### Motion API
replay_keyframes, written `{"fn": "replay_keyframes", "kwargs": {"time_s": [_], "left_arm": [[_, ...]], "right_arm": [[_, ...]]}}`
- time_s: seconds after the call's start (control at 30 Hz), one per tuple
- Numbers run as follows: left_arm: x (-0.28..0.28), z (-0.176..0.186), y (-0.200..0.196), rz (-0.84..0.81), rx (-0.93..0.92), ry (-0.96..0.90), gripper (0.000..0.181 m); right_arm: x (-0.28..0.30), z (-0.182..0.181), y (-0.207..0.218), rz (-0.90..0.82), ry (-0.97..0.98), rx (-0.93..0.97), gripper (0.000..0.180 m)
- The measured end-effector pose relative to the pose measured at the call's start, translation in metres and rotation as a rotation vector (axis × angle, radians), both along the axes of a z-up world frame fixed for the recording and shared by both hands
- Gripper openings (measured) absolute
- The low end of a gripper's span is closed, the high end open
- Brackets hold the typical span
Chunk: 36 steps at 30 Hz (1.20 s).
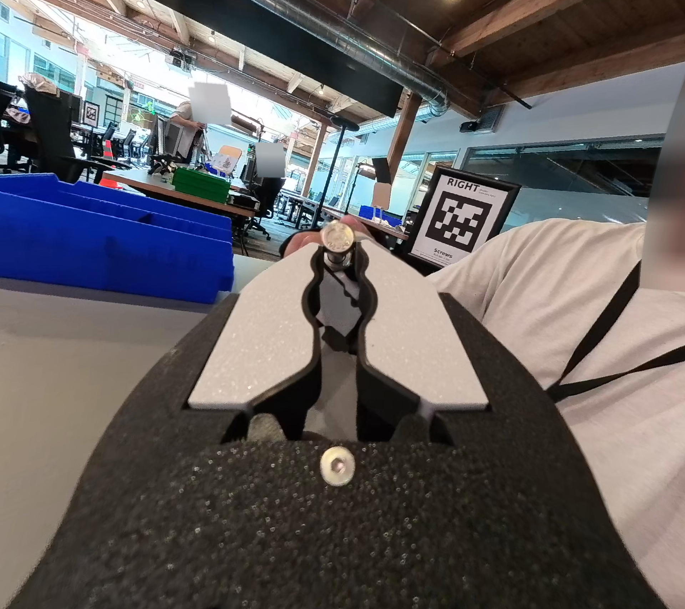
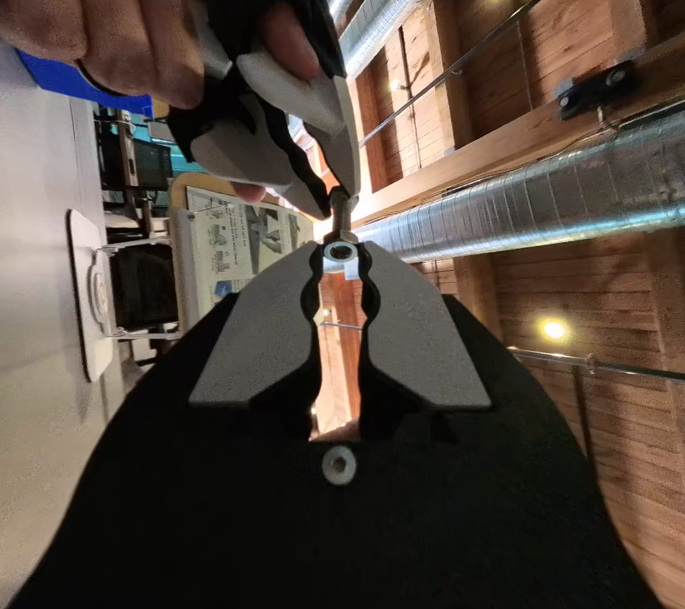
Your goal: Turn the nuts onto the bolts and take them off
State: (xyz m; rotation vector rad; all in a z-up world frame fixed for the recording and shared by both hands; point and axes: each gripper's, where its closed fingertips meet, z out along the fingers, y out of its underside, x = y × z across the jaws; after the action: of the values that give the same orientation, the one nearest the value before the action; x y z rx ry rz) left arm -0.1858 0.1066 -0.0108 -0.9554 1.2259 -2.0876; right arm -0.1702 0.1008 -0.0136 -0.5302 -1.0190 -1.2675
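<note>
The left gripper (image 1: 338, 250) has its two grey fingers pressed in on a bolt (image 1: 337, 236), pinching it at the very tips, raised above the grey table (image 1: 74, 350). In the left wrist view only the bolt's round head faces the camera; the shank runs away behind it and is mostly hidden between the fingertips. A hand (image 1: 300, 242) peeks out just behind the bolt, largely covered by the fingers.

In the right wrist view the right gripper (image 2: 340, 253) pinches a nut (image 2: 339, 251) between its tips, its hole facing the camera. The bolt's threaded shank (image 2: 341, 213) meets the nut from beyond; whether the threads have caught cannot be told. The left gripper shows farther off, clamped on the bolt's head end, with the person's hand (image 2: 111, 5) wrapped around it, cut off by the frame.

A blue bin (image 1: 111, 239) sits on the table to the left, and a framed marker sign (image 1: 463, 216) stands partly hidden behind a white sleeve (image 1: 537, 279).
</note>
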Motion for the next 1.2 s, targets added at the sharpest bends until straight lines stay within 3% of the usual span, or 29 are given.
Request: {"fn": "replay_keyframes", "kwargs": {"time_s": [0.17,0.27,0.33,0.43,0.63,0.73,0.77,0.87,0.93,1.03,1.2], "left_arm": [[0.002,-0.001,-0.003,-0.008,0.002,0.002,0.015],[0.002,-0.002,-0.001,-0.004,-0.005,0.006,0.015],[0.000,0.001,0.001,-0.003,-0.016,-0.011,0.015],[-0.004,0.006,0.002,-0.001,-0.020,-0.031,0.015],[-0.005,0.006,0.000,-0.010,-0.013,-0.033,0.015],[-0.004,0.005,-0.001,-0.013,-0.011,-0.027,0.015],[-0.004,0.005,-0.002,-0.016,-0.012,-0.026,0.015],[-0.005,0.006,-0.001,-0.019,-0.015,-0.030,0.015],[-0.005,0.006,0.000,-0.009,-0.013,-0.028,0.015],[-0.005,0.006,0.001,-0.007,-0.021,-0.032,0.015],[-0.008,0.010,0.002,-0.023,-0.041,-0.061,0.015]], "right_arm": [[0.001,0.000,-0.003,-0.003,-0.047,0.063,0.018],[0.000,-0.007,-0.001,0.082,0.026,-0.052,0.018],[-0.003,-0.007,-0.007,0.167,0.134,-0.124,0.036],[-0.005,-0.008,-0.011,0.343,0.441,-0.351,0.042],[-0.010,-0.008,-0.001,0.863,1.323,-1.021,0.048],[-0.014,-0.005,-0.002,0.985,1.412,-1.108,0.042],[-0.015,-0.005,-0.002,0.989,1.405,-1.110,0.020],[-0.016,-0.004,-0.001,0.965,1.380,-1.095,0.017],[-0.015,-0.006,0.002,0.845,1.248,-1.009,0.017],[-0.011,-0.002,0.004,0.565,0.904,-0.746,0.017],[-0.012,0.007,0.004,0.066,0.158,-0.141,0.017]]}}
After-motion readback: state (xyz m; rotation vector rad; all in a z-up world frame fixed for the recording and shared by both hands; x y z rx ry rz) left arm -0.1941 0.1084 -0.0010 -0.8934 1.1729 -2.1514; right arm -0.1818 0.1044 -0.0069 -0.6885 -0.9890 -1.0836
